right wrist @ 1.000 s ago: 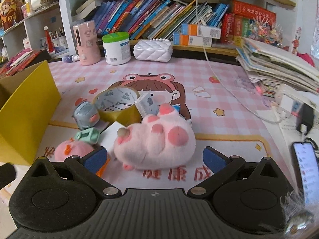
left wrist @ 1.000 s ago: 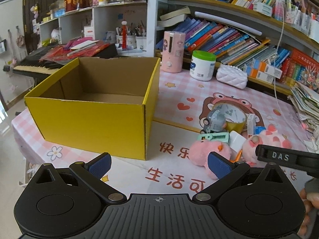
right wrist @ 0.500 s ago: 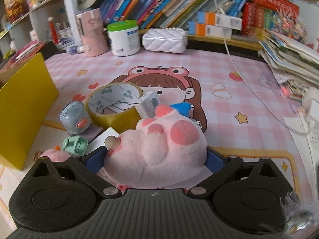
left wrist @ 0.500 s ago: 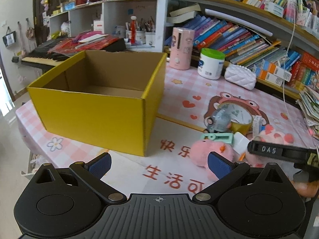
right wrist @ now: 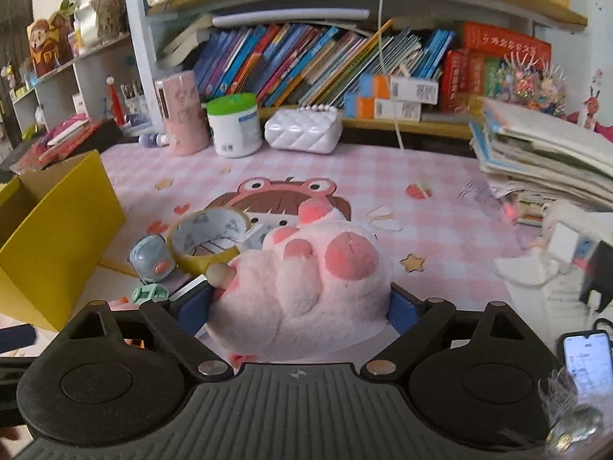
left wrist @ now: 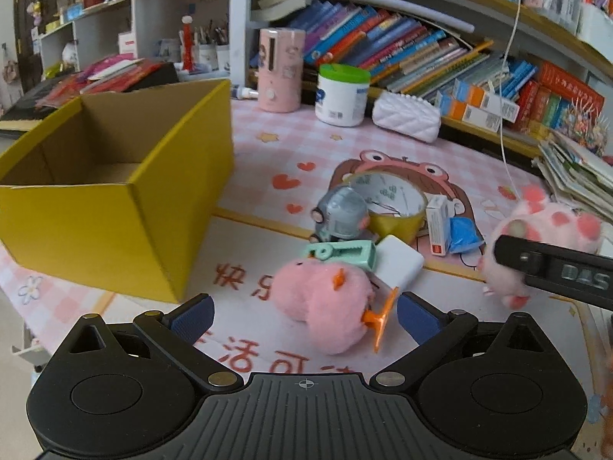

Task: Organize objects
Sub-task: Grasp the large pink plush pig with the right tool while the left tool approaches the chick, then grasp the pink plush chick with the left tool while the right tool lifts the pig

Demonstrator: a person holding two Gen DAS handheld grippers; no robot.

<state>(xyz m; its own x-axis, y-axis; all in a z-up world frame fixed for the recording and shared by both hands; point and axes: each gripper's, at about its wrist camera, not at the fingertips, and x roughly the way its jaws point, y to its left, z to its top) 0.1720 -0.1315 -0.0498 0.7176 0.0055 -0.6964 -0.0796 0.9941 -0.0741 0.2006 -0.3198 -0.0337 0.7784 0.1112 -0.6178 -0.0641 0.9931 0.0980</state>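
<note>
Slippage was the main risk: the right gripper [right wrist: 299, 303] had its jaws pinching the soft paw plush [right wrist: 306, 280], lifted off the worktop [right wrist: 421, 176], and squashy pile could slide free before reaching the box [left wrist: 115, 207]. The left gripper [left wrist: 304, 316], jaws spread, framed the pink chick [left wrist: 325, 299] and could snag its orange foot.

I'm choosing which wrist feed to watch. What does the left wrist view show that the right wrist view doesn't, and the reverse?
Left only: the box's inside, which looks empty; the open left gripper around a round pink plush; a white block.
Right only: a phone; the paper stack; the right gripper closed on the paw plush.
Both: paw plush, tape roll, grey toy, green clip, jar, bookshelf.
</note>
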